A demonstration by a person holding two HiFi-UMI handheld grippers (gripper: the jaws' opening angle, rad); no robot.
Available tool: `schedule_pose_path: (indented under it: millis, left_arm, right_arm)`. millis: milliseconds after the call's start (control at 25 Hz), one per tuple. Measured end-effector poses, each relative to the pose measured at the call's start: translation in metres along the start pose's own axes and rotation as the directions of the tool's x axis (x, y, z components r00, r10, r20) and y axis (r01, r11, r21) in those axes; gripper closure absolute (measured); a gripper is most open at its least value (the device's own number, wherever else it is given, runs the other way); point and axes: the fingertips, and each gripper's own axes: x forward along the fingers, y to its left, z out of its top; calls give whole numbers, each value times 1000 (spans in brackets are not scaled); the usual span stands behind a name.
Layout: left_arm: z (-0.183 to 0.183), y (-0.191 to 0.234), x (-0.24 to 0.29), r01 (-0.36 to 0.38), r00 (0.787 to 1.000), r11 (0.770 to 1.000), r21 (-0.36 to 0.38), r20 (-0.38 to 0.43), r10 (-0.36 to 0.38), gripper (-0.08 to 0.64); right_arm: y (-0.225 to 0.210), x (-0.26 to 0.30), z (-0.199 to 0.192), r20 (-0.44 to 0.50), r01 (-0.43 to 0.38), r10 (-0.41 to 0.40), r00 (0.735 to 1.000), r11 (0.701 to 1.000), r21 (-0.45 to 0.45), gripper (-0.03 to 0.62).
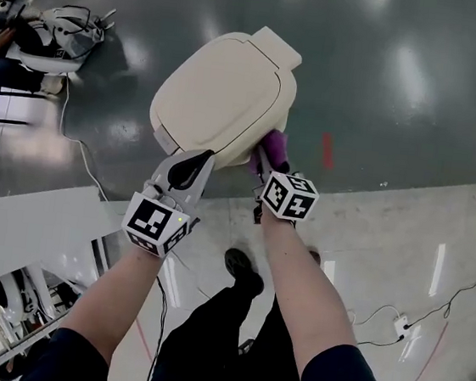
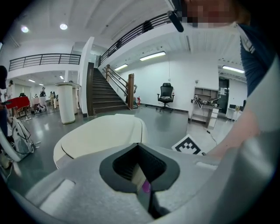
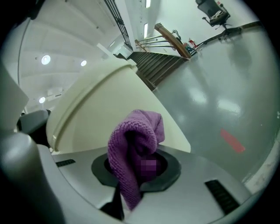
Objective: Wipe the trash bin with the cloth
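A cream trash bin [image 1: 223,98] with its lid down stands on the grey floor just ahead of me. My right gripper [image 1: 266,167] is shut on a purple knitted cloth [image 1: 274,151], which is pressed to the bin's near right side. In the right gripper view the cloth [image 3: 133,144] bunches out of the right gripper [image 3: 127,197] against the bin's wall [image 3: 100,109]. My left gripper [image 1: 191,165] rests at the bin's near edge with its jaws together and nothing visibly held. In the left gripper view the left gripper [image 2: 142,183] points over the lid [image 2: 100,135].
A white table [image 1: 27,238] stands at the near left. Cables [image 1: 394,323] trail over the pale floor at the right, near a red tape mark [image 1: 327,150]. A bag [image 1: 65,25] lies at the far left. A staircase [image 2: 103,94] and an office chair [image 2: 166,92] lie beyond the bin.
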Motion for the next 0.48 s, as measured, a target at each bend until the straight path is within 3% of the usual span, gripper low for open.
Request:
schedule_pose_path:
  millis: [280,480]
  left_arm:
    - [1,-2,2,16,999,1000,-17,-34,-17,563]
    - [2,-2,1,24,1000,999,-28,-13,-24,563]
  right_arm:
    - [56,-38,40,57,-60,62,996,998,-28,517]
    - [69,-43,35,86,-80,82,993,996,-34,517]
